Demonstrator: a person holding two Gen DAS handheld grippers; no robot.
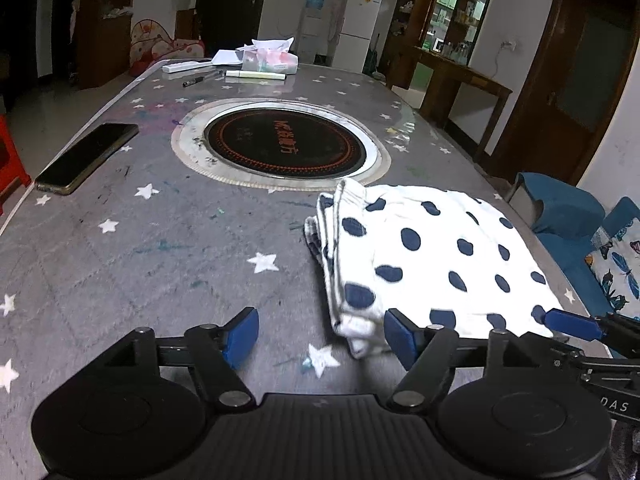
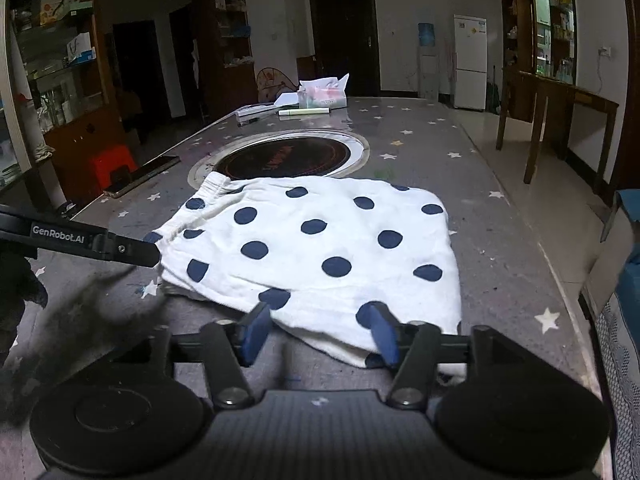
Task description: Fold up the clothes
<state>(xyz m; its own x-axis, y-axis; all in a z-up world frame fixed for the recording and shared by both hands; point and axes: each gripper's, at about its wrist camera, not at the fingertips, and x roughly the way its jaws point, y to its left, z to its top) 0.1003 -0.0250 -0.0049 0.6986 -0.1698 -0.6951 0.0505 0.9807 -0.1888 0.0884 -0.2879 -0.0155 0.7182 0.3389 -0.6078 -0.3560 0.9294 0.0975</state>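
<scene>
The worktop (image 1: 160, 264), a grey surface printed with white stars, carries everything in view. Set into it at the twelve o'clock side of the garment is a round black cooker plate (image 1: 284, 146) ringed in metal. The polka-dot garment (image 2: 320, 248), white with navy spots, is seen lying folded and flat on the near part of the worktop, its elastic waistband turned toward ten o'clock in the right wrist view.

The left tool (image 1: 320, 338) is seen spread, nothing between its pads, with the garment's near corner just beside its right pad. The right tool (image 2: 322, 334) is likewise spread over the near hem, and no cloth is pinched.

The greatest risk is judged to be a dragged hem: if either tool is drawn away low, the layered edge could be caught and the fold pulled open. The waistband end already overlaps the cooker ring, so the cloth could be pushed further onto the plate.

A dark phone (image 1: 86, 158) is seen at ten o'clock, well apart. Pens and a tissue pack (image 1: 270, 60) are left at the far end, obstructing nothing.
</scene>
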